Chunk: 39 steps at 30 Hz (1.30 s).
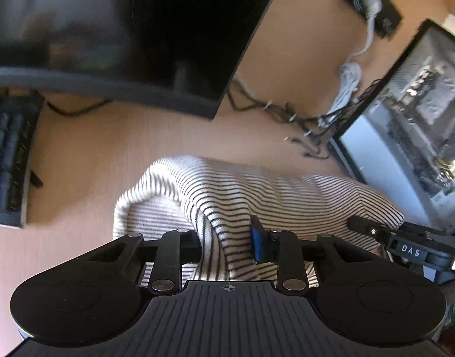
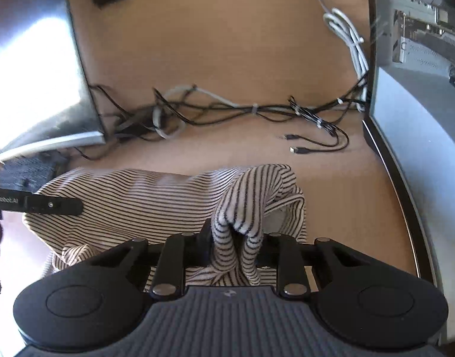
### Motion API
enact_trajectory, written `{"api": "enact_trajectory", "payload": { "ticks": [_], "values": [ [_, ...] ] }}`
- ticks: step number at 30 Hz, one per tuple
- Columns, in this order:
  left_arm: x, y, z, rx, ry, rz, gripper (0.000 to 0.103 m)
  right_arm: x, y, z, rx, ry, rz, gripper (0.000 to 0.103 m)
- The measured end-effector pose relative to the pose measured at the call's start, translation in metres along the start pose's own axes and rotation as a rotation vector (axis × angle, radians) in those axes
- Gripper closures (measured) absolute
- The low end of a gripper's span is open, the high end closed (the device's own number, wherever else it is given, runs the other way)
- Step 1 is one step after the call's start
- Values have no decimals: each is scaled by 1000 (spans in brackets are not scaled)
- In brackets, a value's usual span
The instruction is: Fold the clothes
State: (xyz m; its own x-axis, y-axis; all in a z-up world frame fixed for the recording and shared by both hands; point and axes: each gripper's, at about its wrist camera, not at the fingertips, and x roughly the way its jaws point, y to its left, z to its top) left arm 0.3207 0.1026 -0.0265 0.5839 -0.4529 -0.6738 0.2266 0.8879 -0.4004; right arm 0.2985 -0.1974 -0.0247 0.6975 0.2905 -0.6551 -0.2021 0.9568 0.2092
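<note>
A striped shirt (image 1: 272, 196) lies in a soft heap on the wooden desk (image 1: 87, 160), and everything here is placed by that shirt. To the left of the shirt is a black keyboard (image 1: 7, 160). Behind it stands a big dark monitor (image 1: 123, 29). The left gripper (image 1: 227, 238) has its jaws pressed tight on a bunched fold at the near edge of the shirt. The right gripper (image 2: 233, 247) has its jaws squeezed on another bunched fold of the same shirt (image 2: 156, 202), lifting a little hump of cloth. Behind the shirt is a tangle of black and white cables (image 2: 251, 110) on the desk. To the right of the shirt stands an open computer case (image 2: 415, 68), with circuit boards showing inside it.
</note>
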Motion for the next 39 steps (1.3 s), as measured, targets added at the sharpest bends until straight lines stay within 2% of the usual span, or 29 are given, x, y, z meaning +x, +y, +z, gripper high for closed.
{"api": "enact_trajectory", "payload": {
  "ticks": [5, 9, 13, 16, 22, 24, 25, 26, 28, 30, 32, 34, 35, 36, 38, 39],
  "values": [
    [-31, -6, -16, 19, -11, -18, 73, -23, -1, -9, 4, -12, 94, 80],
    [-35, -5, -42, 38, 22, -12, 73, -14, -5, -28, 13, 27, 80, 80],
    [-16, 6, -63, 34, 60, 41, 73, -6, -8, -46, 22, 66, 66, 79],
    [-7, 14, -60, -3, 53, 50, 73, 0, -10, -59, 28, 91, 58, 78],
    [-22, 10, -33, 18, -48, 40, 73, -10, 1, -43, 1, 34, 89, 79],
    [-20, 13, -36, 33, -28, 60, 73, -4, -1, -51, -9, 59, 62, 77],
    [-18, 15, -42, 45, -10, 75, 73, 0, -3, -58, -15, 77, 39, 74],
    [-16, 16, -50, 62, 11, 97, 71, 2, -4, -64, -21, 91, 22, 67],
    [-14, 20, -65, 94, 45, 137, 62, -3, -6, -71, -28, 91, 22, 59],
    [-23, 27, -74, 79, 46, 150, 51, -11, -7, -70, -41, 111, 38, 44],
    [-35, 33, -75, 53, 37, 159, 50, -21, -4, -67, -86, 96, 8, 35],
    [-47, 36, -73, 34, 21, 169, 50, -31, -2, -63, -123, 70, -12, 34],
    [-53, 34, -70, 38, 4, 167, 48, -36, -2, -60, -135, 56, -16, 28],
    [-59, 30, -66, 40, -14, 157, 45, -38, -1, -56, -141, 37, -19, 16],
    [-68, 22, -59, 44, -48, 130, 39, -41, 4, -46, -140, 7, -10, 3],
    [-69, 15, -56, 45, -59, 103, 31, -41, 7, -42, -135, -11, 10, 3]
  ]
}}
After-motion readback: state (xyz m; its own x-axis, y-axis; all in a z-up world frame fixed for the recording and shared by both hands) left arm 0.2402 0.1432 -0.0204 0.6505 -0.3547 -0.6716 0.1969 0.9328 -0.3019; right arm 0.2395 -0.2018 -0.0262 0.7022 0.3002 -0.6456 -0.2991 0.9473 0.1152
